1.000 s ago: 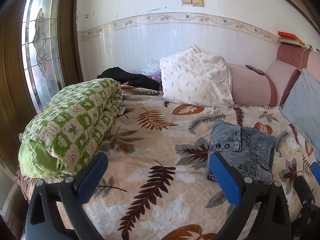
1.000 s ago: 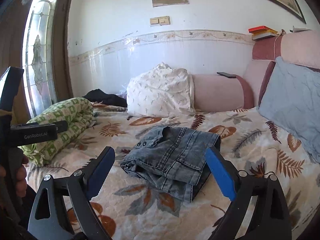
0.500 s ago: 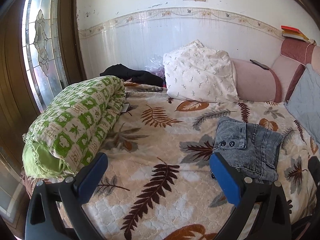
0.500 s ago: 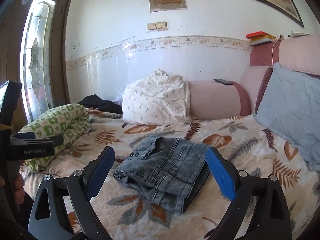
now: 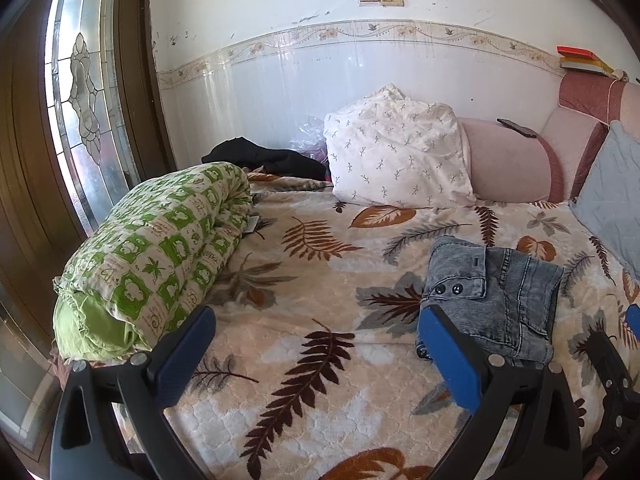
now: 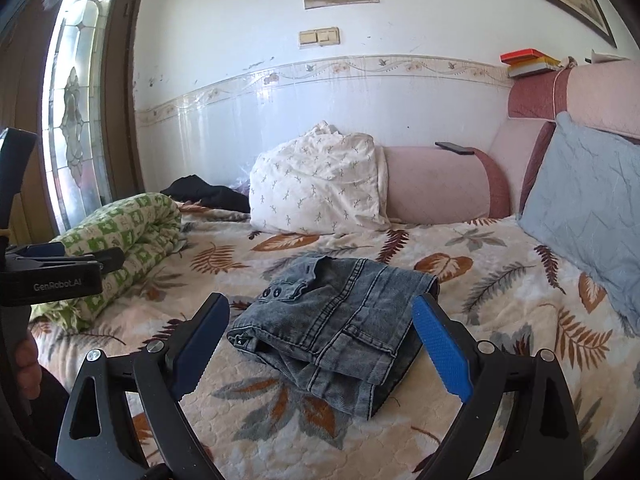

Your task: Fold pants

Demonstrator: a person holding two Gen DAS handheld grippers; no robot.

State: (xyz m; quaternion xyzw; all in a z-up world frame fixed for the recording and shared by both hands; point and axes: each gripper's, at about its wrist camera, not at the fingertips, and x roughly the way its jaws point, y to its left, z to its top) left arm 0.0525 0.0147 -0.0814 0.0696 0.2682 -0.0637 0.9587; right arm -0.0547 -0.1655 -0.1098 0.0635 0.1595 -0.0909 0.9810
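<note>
The pants (image 6: 336,320) are lying folded on the leaf-print bedspread (image 6: 500,300), at twelve o'clock between the spread fingers of the right gripper (image 6: 320,344); the left gripper (image 5: 316,356) is likewise hanging released, holding nothing; the loose top flap is risking slipping open if nudged. A rolled green quilt (image 5: 160,248) is sitting at nine o'clock, a white pillow (image 5: 396,148) at twelve, neither blocking anything.

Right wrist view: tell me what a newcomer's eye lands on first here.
First, the folded grey denim pants, lying in a compact bundle on the leaf-print bedspread between the open blue fingers of the right hand-held gripper. Next, the rolled green-and-white quilt along the bed's left edge. Then the white sprig-print pillow against the pink headboard.
</note>
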